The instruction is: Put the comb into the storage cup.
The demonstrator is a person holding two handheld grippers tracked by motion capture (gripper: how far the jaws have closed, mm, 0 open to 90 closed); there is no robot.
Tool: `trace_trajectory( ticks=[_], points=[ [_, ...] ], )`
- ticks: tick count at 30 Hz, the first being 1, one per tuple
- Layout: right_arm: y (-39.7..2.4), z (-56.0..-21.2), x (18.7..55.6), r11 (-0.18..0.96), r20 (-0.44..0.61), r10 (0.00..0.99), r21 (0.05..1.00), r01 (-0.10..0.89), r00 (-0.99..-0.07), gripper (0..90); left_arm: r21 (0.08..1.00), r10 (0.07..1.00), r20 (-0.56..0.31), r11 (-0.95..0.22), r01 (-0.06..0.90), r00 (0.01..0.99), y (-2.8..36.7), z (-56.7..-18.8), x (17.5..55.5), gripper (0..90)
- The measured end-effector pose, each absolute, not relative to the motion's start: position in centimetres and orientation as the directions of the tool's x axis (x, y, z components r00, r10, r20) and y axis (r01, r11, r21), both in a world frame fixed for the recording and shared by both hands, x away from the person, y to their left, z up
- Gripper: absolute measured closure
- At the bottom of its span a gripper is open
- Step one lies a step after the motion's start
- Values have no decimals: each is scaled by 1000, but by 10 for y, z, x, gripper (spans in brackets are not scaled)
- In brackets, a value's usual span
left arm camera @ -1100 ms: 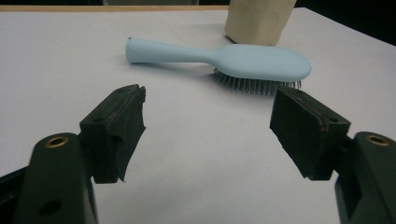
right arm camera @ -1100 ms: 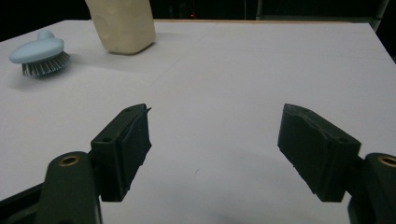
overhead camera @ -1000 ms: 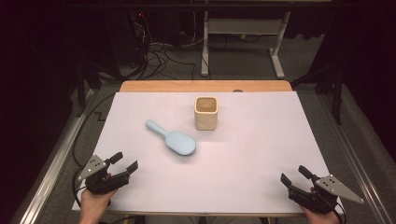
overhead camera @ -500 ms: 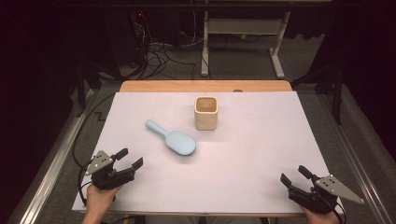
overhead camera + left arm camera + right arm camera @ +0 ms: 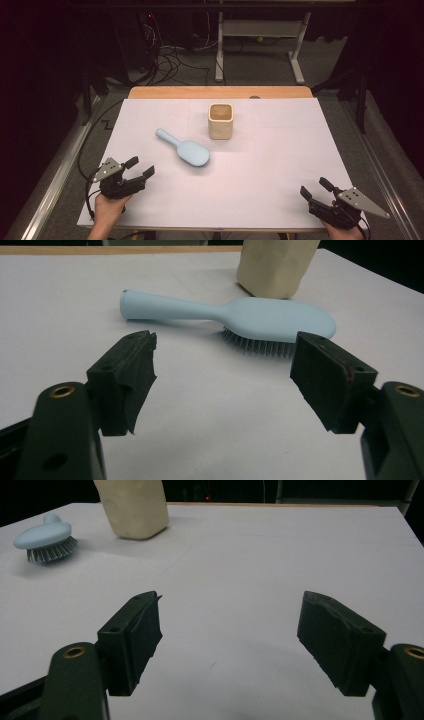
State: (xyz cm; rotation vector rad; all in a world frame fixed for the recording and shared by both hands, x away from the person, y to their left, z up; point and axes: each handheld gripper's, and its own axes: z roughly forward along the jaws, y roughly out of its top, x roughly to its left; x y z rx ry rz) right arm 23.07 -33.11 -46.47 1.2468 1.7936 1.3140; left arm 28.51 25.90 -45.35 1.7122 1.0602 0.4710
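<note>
A light blue hairbrush (image 5: 184, 149) lies bristles down on the white table cover (image 5: 280, 160), its handle pointing to the far left. Just behind it stands a cream square cup (image 5: 220, 120), upright and open at the top. My left gripper (image 5: 140, 167) hovers at the near left, open and empty, facing the hairbrush (image 5: 235, 317) a short way ahead, with the cup (image 5: 275, 265) beyond. My right gripper (image 5: 315, 188) rests at the near right corner, open, nothing between its jaws. In the right gripper view (image 5: 230, 630) the hairbrush (image 5: 45, 540) and cup (image 5: 134, 505) sit far off at the upper left.
A wooden table edge (image 5: 220, 92) runs along the far side. Beyond it are cables (image 5: 165, 55) on the floor and a white table frame (image 5: 260, 30). A metal rail (image 5: 60, 175) borders the left side.
My left gripper has shifted forward and to the right, toward the hairbrush. The right gripper has stayed put.
</note>
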Motion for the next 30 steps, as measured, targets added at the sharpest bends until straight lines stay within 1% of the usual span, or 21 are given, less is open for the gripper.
trace_trajectory(
  ticks=[16,30],
  points=[
    [-331,-465,231,77,69,917,936,343,-394,258,897,820,-149,-123,424,553,248,-452,295,282],
    [-331,-465,232,72,72,918,937,343,-391,257,887,818,-155,-130,442,553,240,-453,309,300]
  ],
)
